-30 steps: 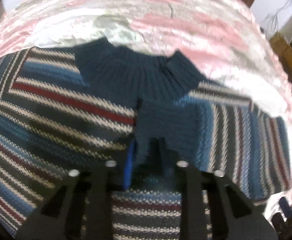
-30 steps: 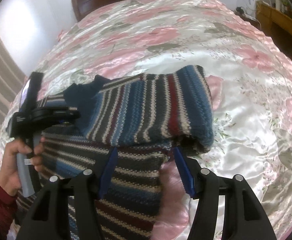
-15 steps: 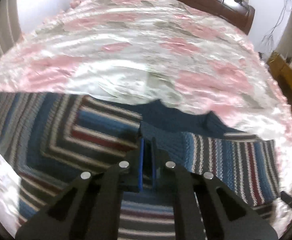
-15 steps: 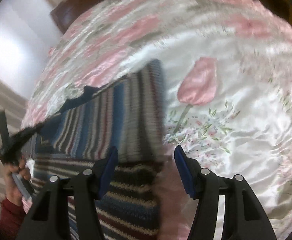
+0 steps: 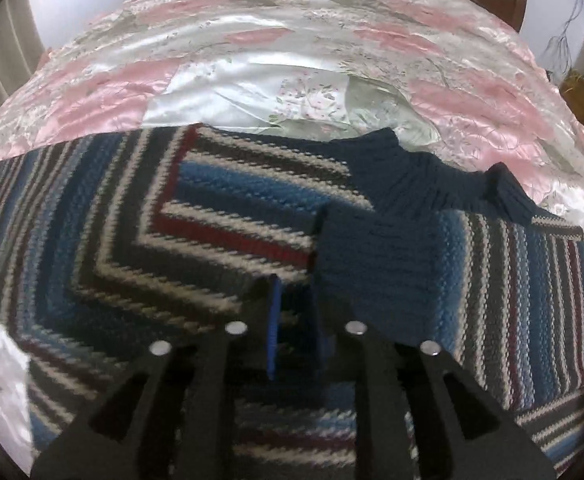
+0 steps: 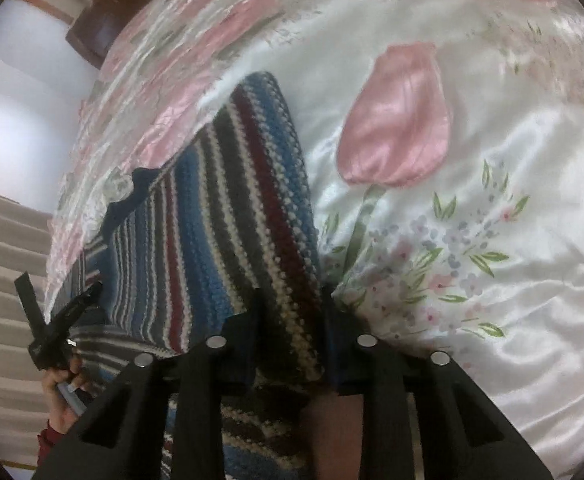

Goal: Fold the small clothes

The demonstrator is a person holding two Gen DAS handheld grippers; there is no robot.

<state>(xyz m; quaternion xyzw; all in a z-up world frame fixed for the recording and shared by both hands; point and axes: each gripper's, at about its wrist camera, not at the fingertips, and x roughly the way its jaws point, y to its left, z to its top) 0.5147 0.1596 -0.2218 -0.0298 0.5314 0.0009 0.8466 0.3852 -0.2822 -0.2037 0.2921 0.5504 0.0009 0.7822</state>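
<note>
Can't see the fingertips of the right gripper (image 6: 288, 332), buried behind the striped sweater (image 6: 228, 240) fold. Sweater hem cut off at the bottom edge. Left gripper (image 5: 294, 328) pads blurry, grip unclear.

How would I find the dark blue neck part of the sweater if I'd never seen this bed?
Start at the shiny white satin bedspread with pink flowers. On it lies a knitted sweater striped in blue, grey, white and dark red. At the sweater's far edge, towards the right in the left wrist view, is the ribbed collar: plain dark navy with no stripes, unlike the body beside it.
</note>
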